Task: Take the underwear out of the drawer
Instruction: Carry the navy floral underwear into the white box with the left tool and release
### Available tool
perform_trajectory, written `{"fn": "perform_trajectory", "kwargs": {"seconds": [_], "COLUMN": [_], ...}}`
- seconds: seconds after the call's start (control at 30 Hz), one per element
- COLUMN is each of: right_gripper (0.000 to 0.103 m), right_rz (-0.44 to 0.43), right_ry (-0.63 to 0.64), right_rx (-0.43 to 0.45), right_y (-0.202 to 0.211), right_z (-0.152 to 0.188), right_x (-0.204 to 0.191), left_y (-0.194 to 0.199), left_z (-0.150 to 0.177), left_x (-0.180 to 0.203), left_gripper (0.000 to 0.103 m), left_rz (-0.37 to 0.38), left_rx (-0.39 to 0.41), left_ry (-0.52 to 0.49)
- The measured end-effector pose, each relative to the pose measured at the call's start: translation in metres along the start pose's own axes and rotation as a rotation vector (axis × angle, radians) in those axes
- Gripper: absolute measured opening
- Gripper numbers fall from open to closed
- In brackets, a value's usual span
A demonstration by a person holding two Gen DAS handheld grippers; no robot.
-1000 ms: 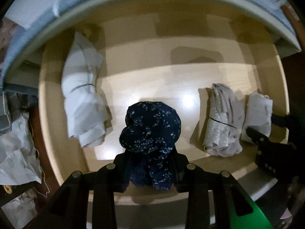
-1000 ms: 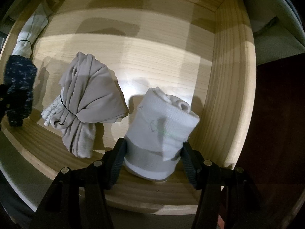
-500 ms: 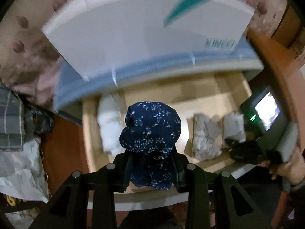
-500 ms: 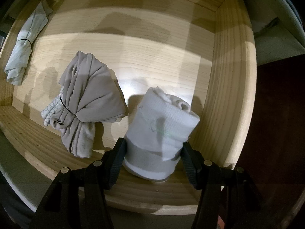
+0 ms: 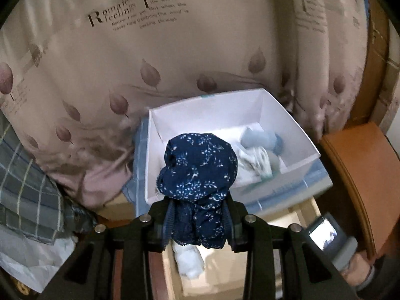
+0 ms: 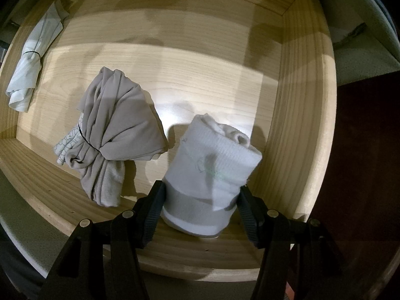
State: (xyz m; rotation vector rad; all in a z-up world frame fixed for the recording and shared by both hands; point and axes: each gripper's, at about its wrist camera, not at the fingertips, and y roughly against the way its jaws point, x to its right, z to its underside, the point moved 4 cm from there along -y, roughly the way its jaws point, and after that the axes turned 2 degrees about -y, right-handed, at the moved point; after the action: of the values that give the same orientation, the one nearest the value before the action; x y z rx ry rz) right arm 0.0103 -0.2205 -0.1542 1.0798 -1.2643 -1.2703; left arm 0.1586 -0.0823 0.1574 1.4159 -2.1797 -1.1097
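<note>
My left gripper [image 5: 197,222] is shut on a rolled navy floral underwear [image 5: 197,172] and holds it up in front of a white box [image 5: 297,135] that has several light garments in it. My right gripper [image 6: 200,205] is inside the wooden drawer [image 6: 295,115], its jaws closed against both sides of a white rolled underwear [image 6: 212,175] that stands near the front right corner. A beige bundle [image 6: 117,135] tied with a band lies to its left. A pale bundle [image 6: 32,60] lies at the far left.
Leaf-print bedding [image 5: 175,50] rises behind the box. A plaid cloth [image 5: 27,195] lies at the left. An orange-brown wooden edge [image 5: 360,170] stands at the right. Below my left gripper the drawer [image 5: 240,270] shows, with a white roll [image 5: 190,262] in it.
My left gripper has lifted the navy underwear out of the drawer and up to the white box. My right gripper has stayed around the white roll.
</note>
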Motion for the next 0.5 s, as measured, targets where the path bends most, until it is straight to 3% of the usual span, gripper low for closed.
{"fn": "perform_trajectory", "kwargs": {"seconds": [0.23,0.5], "right_gripper": [0.057,0.057], "right_rz": [0.001,0.004], "right_ry": [-0.001,-0.005], "right_rx": [0.0,-0.002], "right_y": [0.0,-0.002], "right_z": [0.0,0.0], "right_x": [0.0,0.002], "left_y": [-0.045,-0.102], "left_z": [-0.035,-0.04], "left_x": [-0.018,-0.012], "left_gripper": [0.034,0.034], "left_rz": [-0.052,-0.054], "left_rx": [-0.006,-0.085], "left_ry": [0.03,0.003]}}
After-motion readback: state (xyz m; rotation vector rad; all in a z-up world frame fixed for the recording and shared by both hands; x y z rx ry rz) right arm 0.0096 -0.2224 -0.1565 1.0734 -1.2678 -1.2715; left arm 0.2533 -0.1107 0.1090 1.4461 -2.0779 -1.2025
